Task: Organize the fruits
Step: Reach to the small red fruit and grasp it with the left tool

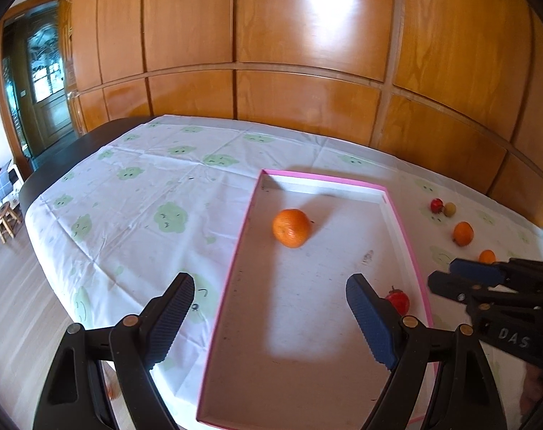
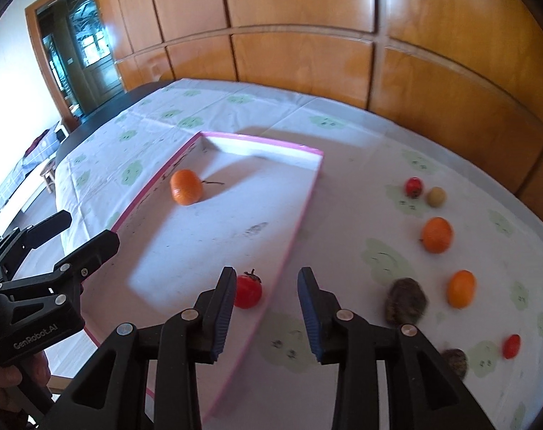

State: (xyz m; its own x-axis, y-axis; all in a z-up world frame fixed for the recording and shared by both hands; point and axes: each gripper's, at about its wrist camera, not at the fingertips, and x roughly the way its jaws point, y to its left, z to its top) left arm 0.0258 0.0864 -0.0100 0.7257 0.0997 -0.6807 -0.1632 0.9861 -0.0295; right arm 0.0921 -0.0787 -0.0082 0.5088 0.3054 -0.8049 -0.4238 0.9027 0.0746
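A pink-rimmed tray (image 1: 325, 178) (image 2: 264, 139) lies on the cloth-covered table. In it are an orange (image 1: 291, 227) (image 2: 186, 187) and a small red fruit (image 1: 399, 301) (image 2: 249, 291) near the right rim. My left gripper (image 1: 271, 286) (image 2: 86, 231) hangs open over the tray's near end, nothing between its fingers. My right gripper (image 2: 267, 279) (image 1: 443, 274) hovers over the tray's right rim. Its jaws stand slightly apart, and the red fruit lies free beside the left finger (image 2: 224, 304). Loose on the cloth right of the tray are two more oranges (image 2: 437, 234) (image 2: 461, 288).
Further right on the cloth lie a red fruit (image 2: 414, 187), a yellowish one (image 2: 436, 197), two brown fuzzy fruits (image 2: 405, 301) (image 2: 454, 358) and a small red one (image 2: 511, 345). Wooden wall panels stand behind the table. Its left edge drops to the floor.
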